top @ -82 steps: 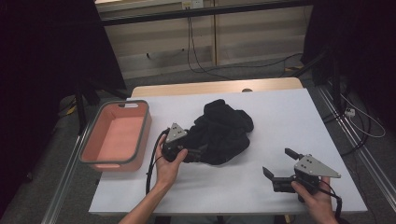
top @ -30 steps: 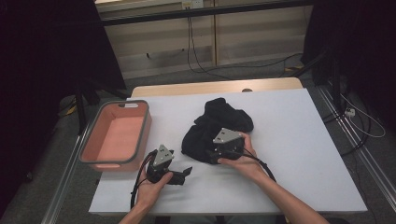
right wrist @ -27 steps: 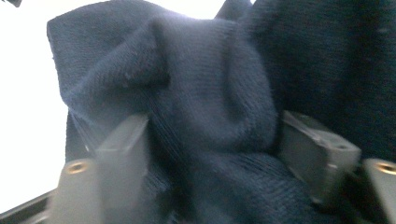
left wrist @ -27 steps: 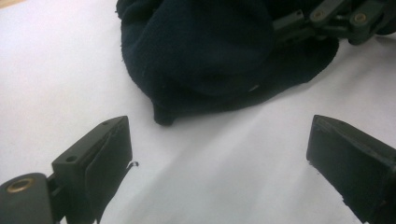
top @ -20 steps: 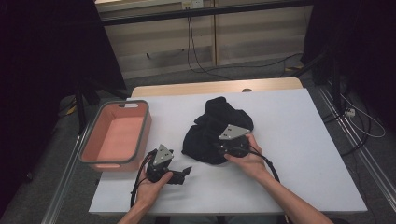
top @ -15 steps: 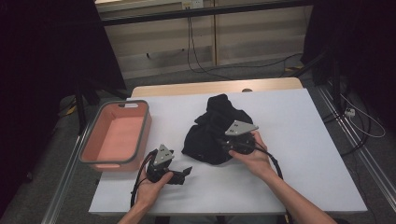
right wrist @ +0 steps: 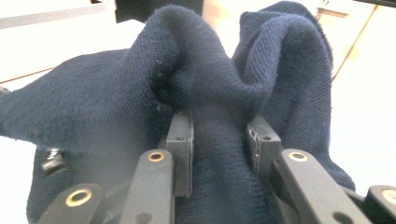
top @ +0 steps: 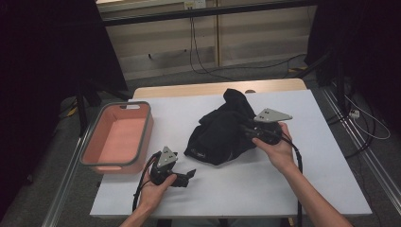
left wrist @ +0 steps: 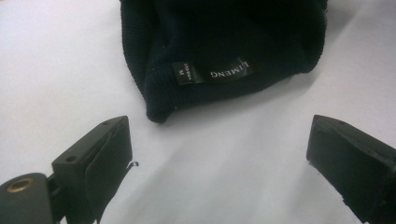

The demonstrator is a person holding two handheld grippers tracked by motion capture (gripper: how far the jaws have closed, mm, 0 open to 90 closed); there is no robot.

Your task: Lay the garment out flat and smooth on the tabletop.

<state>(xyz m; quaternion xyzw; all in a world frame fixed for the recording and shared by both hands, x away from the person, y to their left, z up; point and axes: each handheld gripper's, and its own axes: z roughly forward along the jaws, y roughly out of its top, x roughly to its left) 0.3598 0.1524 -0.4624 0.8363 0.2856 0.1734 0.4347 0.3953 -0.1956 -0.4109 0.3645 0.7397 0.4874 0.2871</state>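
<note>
Here, the right gripper [right wrist: 217, 135] pinched a fold of the dark sweater [top: 222, 132] between its fingers [right wrist: 180, 140]. The left gripper [left wrist: 219, 172] stood with fingers [left wrist: 109, 149] wide and empty, the sweater's labelled hem just beyond them on the table [top: 246, 189].

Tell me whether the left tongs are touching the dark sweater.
Apart. The left gripper view shows the left tongs open, with bare white table between their jaws and the dark sweater lying beyond them.

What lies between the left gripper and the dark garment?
Only bare white table. In the left gripper view, the open left gripper faces the garment across an empty stretch; the high view shows the same gap.
</note>
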